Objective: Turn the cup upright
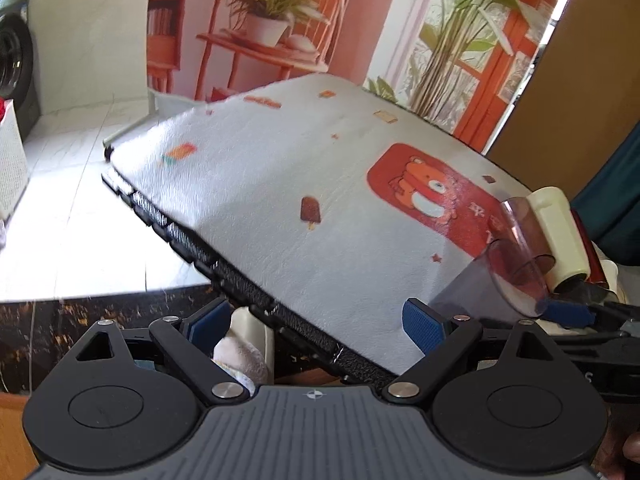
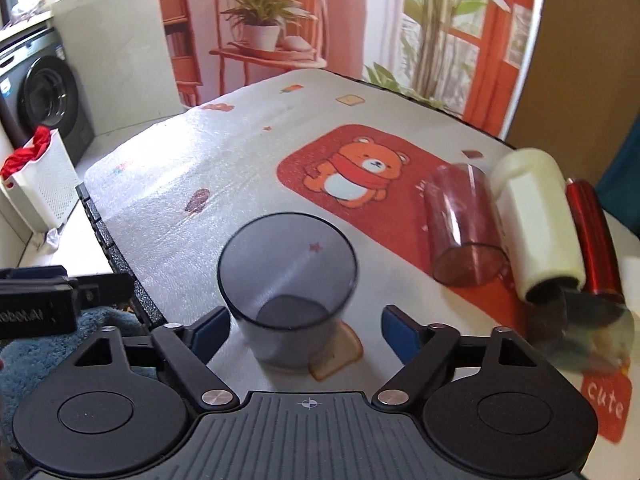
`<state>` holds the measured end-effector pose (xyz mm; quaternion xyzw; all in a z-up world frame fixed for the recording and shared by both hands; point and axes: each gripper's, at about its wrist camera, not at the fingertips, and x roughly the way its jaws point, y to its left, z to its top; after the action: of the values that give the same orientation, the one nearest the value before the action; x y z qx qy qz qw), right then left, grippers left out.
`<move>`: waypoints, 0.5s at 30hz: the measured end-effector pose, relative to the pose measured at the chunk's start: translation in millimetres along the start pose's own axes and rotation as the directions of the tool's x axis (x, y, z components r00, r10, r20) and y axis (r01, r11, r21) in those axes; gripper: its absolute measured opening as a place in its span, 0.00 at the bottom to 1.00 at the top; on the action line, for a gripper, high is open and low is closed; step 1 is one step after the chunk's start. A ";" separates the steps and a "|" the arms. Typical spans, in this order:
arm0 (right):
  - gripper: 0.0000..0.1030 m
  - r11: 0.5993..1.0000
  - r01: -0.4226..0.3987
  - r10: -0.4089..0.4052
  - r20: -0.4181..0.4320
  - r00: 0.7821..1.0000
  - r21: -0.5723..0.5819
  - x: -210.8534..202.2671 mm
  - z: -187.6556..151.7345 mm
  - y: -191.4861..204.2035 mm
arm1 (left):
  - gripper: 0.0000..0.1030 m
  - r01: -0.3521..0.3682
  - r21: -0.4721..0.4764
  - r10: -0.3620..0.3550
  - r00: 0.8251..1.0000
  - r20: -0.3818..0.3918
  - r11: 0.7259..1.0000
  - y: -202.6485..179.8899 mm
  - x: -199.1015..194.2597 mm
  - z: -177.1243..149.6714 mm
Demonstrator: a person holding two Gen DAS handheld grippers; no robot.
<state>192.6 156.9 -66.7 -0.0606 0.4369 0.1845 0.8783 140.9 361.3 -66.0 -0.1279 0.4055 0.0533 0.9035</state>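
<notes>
In the right wrist view a clear grey cup (image 2: 286,280) stands upright on the white mat, between the open jaws of my right gripper (image 2: 306,330), which do not touch it. To its right several cups lie on their sides: a clear pink cup (image 2: 462,224), a cream cup (image 2: 538,220) and a red cup (image 2: 594,236). My left gripper (image 1: 316,324) is open and empty at the table's near edge. In the left wrist view the grey cup (image 1: 468,284), the pink cup (image 1: 520,240) and the cream cup (image 1: 560,236) show at the right edge.
The white mat (image 2: 224,152) with a red bear print covers the table. A black table edge (image 1: 192,236) runs along the left. A white basket (image 2: 36,184) and a washing machine (image 2: 48,96) stand on the floor at left. A cardboard panel (image 2: 580,60) stands at right.
</notes>
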 end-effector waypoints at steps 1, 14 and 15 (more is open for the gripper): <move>0.84 1.000 0.006 -0.005 -0.003 1.000 0.010 -3.9 -1.5 -2.4 | 0.93 -0.008 0.020 0.008 1.000 0.010 1.000 -2.7 -4.9 2.2; 1.00 0.992 -0.010 0.007 0.026 1.000 0.128 -75.8 -25.8 -32.6 | 1.00 -0.041 0.140 0.036 0.999 0.035 0.989 -25.6 -70.5 3.5; 1.00 0.990 -0.011 0.007 0.030 1.000 0.138 -82.0 -28.4 -34.6 | 1.00 -0.047 0.156 0.042 0.998 0.039 0.987 -28.9 -75.7 1.8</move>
<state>139.3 95.1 -21.2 0.0052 0.4358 0.1585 0.8859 97.6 334.6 -2.9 -0.0464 0.3952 0.0437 0.9164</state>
